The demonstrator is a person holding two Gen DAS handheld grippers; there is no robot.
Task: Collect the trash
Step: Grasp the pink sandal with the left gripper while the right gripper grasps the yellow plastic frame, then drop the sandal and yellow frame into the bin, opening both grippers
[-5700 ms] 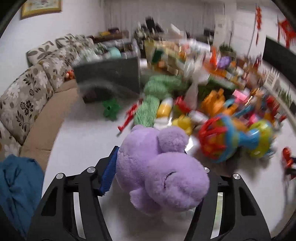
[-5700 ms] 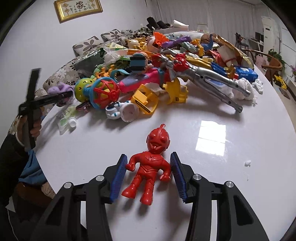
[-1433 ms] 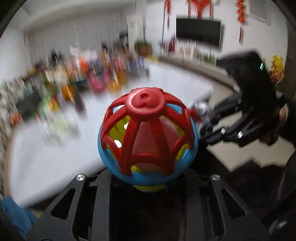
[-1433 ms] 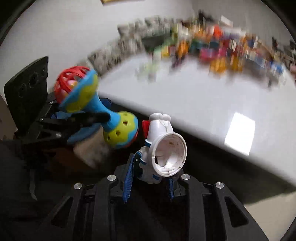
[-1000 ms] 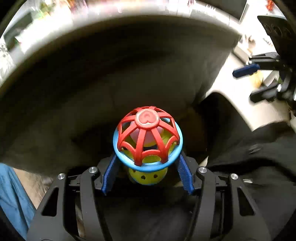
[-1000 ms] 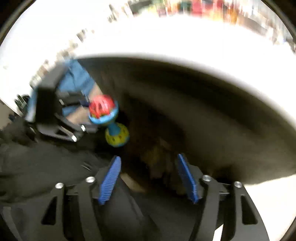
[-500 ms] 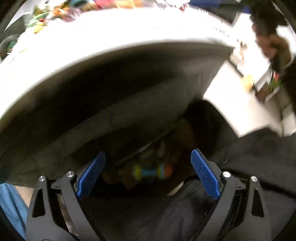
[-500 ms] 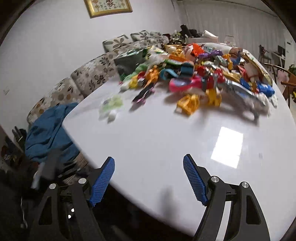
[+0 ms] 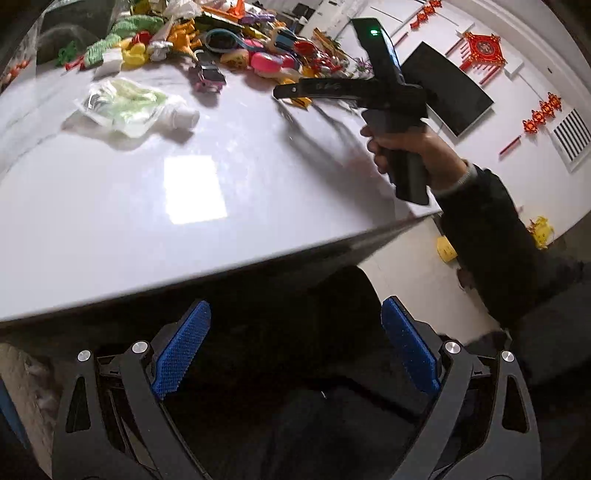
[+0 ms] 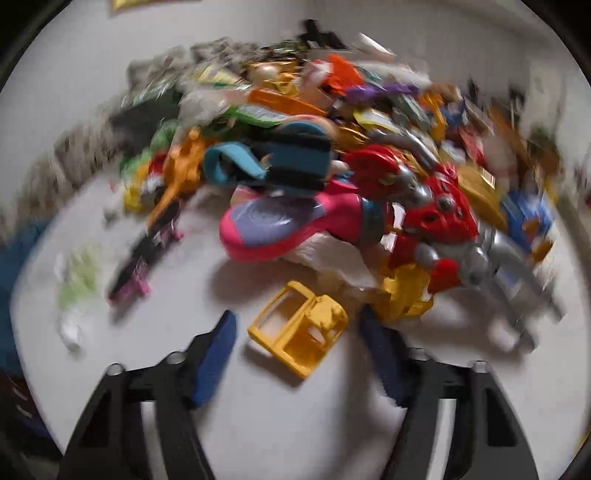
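right wrist view motion-blurred throughout; toy pile (image 10: 332, 166) smeared, far items unreadable. yellow plastic frame (image 10: 299, 334) between right gripper (image 10: 299, 354) pads soft-edged, contact with pads unclear. green-and-clear pouch (image 10: 75, 291) on left just a smear. under-table area (image 9: 288, 350) between left gripper (image 9: 295, 347) pads black, contents unreadable. sleeve (image 9: 517, 266) cut off by right edge.

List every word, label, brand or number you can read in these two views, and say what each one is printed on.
No text reads clearly in either view.
Black handheld gripper: faint markings along its top bar, too blurred to read.
Clear pouch on the white table: no print legible.
Framed picture on the wall: cut off and blurred.
Toy pile: labels smeared by motion blur.
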